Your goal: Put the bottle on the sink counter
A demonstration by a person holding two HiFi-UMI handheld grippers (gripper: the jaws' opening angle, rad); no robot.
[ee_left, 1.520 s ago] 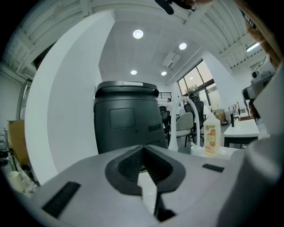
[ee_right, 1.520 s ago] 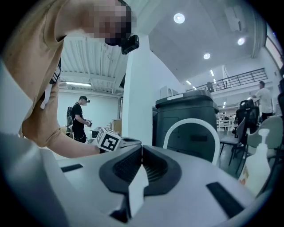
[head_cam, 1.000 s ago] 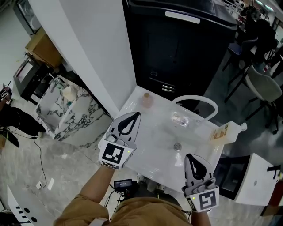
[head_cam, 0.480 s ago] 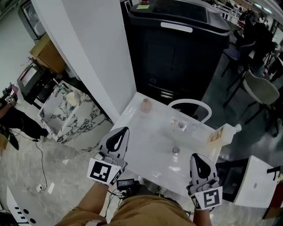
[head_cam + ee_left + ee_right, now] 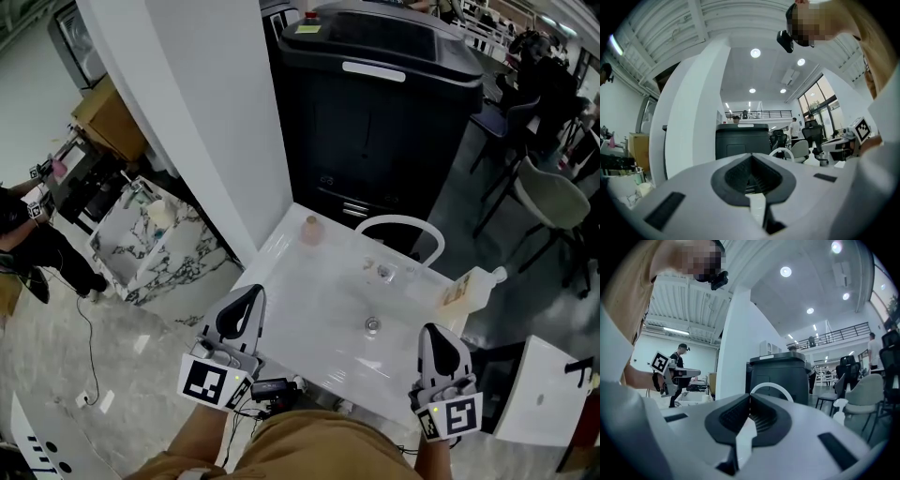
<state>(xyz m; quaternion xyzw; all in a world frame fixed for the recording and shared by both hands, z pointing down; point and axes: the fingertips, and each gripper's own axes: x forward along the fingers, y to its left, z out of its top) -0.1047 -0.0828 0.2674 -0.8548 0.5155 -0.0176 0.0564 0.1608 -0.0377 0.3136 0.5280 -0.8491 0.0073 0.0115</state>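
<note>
A small pinkish bottle [image 5: 310, 229] stands upright on the back left corner of the white sink counter [image 5: 281, 267]. A white spray bottle [image 5: 473, 285] with an orange label stands at the counter's right edge, and its top [image 5: 840, 409] shows in the right gripper view. My left gripper [image 5: 251, 294] hovers at the counter's front left edge, shut and empty [image 5: 751, 157]. My right gripper [image 5: 434, 332] is over the front right corner, likewise shut with nothing in it [image 5: 749, 398]. Both are well short of either bottle.
A white arched faucet [image 5: 398, 225] rises behind the basin, whose drain [image 5: 372, 324] sits in the middle. A tall black bin [image 5: 375, 112] stands behind the counter, a white pillar [image 5: 197, 112] to its left. A marbled cart [image 5: 155, 239] is at left, chairs [image 5: 553, 197] at right.
Both grippers have drawn back toward me, from over the sink to its front edge. The small bottle and the spray bottle have stayed where they were.
</note>
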